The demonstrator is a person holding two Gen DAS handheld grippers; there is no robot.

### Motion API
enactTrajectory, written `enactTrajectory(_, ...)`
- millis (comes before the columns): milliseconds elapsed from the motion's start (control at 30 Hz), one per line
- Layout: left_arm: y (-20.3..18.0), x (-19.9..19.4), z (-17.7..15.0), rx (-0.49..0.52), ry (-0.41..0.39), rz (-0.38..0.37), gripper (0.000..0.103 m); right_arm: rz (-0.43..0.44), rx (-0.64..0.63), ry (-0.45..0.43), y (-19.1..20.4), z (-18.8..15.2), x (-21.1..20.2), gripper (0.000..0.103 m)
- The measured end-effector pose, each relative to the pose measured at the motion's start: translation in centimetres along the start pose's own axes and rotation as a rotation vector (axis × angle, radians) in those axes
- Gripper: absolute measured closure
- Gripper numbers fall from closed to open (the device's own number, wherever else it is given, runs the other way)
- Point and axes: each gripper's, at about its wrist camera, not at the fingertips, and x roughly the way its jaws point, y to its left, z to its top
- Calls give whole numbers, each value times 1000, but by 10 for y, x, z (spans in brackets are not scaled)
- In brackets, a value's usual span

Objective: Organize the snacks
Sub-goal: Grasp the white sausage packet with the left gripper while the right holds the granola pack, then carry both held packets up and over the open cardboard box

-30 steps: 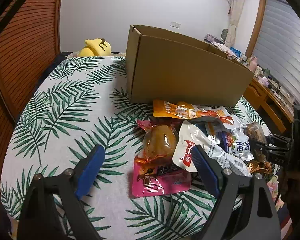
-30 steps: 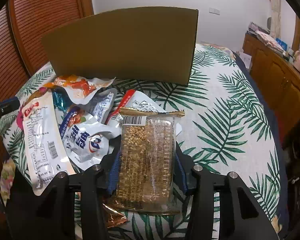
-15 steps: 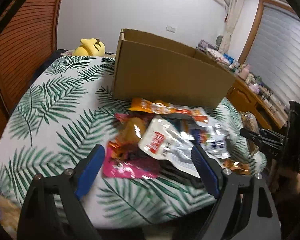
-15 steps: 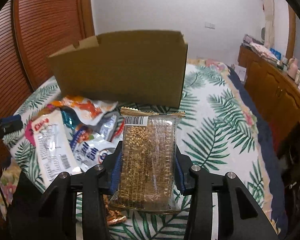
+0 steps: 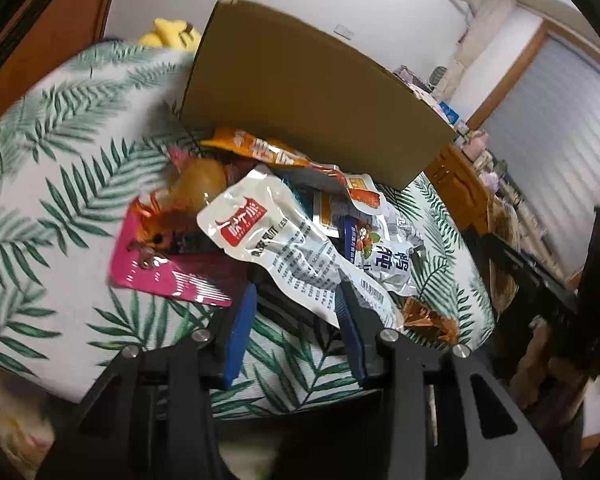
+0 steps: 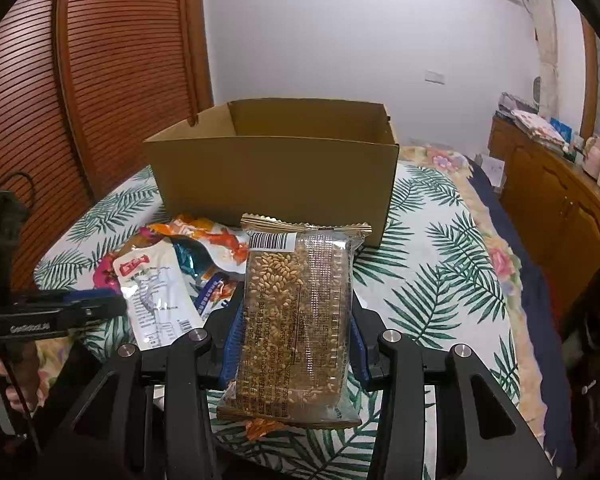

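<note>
A pile of snack packets lies on the leaf-print table in front of an open cardboard box (image 5: 300, 92), which also shows in the right wrist view (image 6: 276, 176). My left gripper (image 5: 296, 300) is open, its jaws half closed around the near end of a white packet (image 5: 276, 240) without gripping it. A pink packet (image 5: 168, 268) and an orange packet (image 5: 268, 152) lie beside it. My right gripper (image 6: 296, 316) is shut on a clear packet of grain bars (image 6: 296, 320), held above the table's front edge, short of the box.
A yellow plush toy (image 5: 172, 32) sits behind the box. A wooden cabinet (image 6: 560, 200) with clutter stands at the right, a slatted wooden wall (image 6: 112, 80) at the left. The left gripper shows in the right wrist view (image 6: 60, 312).
My right gripper has lifted the grain bar packet higher, so the box's inside now shows. My left gripper has narrowed its jaws and tilted toward the white packet.
</note>
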Motion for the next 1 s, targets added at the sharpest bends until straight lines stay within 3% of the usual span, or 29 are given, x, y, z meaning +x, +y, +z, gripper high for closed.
enactTrajectory(233,5,14,6,-50,1,-9,78,8,11,2,-2,-3,1,60)
enactTrajectory(333,7,14,6,-72,-23,-26,95,7,10,3,-2,-4,1,60)
enactTrajectory(400,8,13,5,-73,-37,-32,100,7,9,6,-2,-6,2,60)
enactTrajectory(633,-2,-2,7,-27,-100,-63,103,9,22,14,-5,-7,6,60)
enactTrajectory(1000,-36,-32,25,100,-219,-52,103,4,21,-1,-8,-1,1,60)
